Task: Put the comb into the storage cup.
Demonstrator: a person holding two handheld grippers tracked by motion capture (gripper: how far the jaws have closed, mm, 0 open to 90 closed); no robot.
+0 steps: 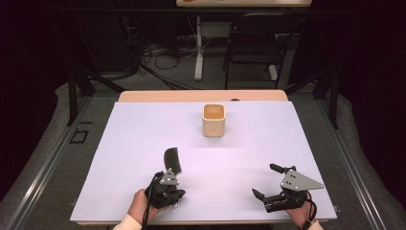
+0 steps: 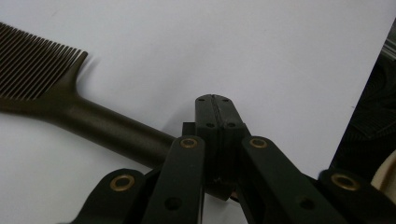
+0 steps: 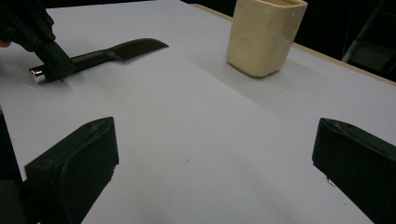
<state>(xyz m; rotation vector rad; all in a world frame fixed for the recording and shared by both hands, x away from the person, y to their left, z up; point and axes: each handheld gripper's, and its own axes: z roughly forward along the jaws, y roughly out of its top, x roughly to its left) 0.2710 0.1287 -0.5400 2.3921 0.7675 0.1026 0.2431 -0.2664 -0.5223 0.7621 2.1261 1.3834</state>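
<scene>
Comb beside closed left jaws, cup far back on the bench

Nearest us, our right gripper (image 1: 269, 183) hovers with jaws wide apart and empty; our left gripper (image 1: 168, 184) has its jaws pressed together, and the dark comb (image 1: 173, 160) lies on the white bench (image 1: 249, 153) with its handle running in beside and under them, so we cannot tell whether it is pinched. The comb's teeth are cut off in the left gripper view. Farther back stands the cream cup (image 1: 213, 120), upright, its contents unclear.

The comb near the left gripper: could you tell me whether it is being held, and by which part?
The left gripper is shut on the comb at the handle's end; the toothed head is free. The right gripper is open and holds nothing.
</scene>
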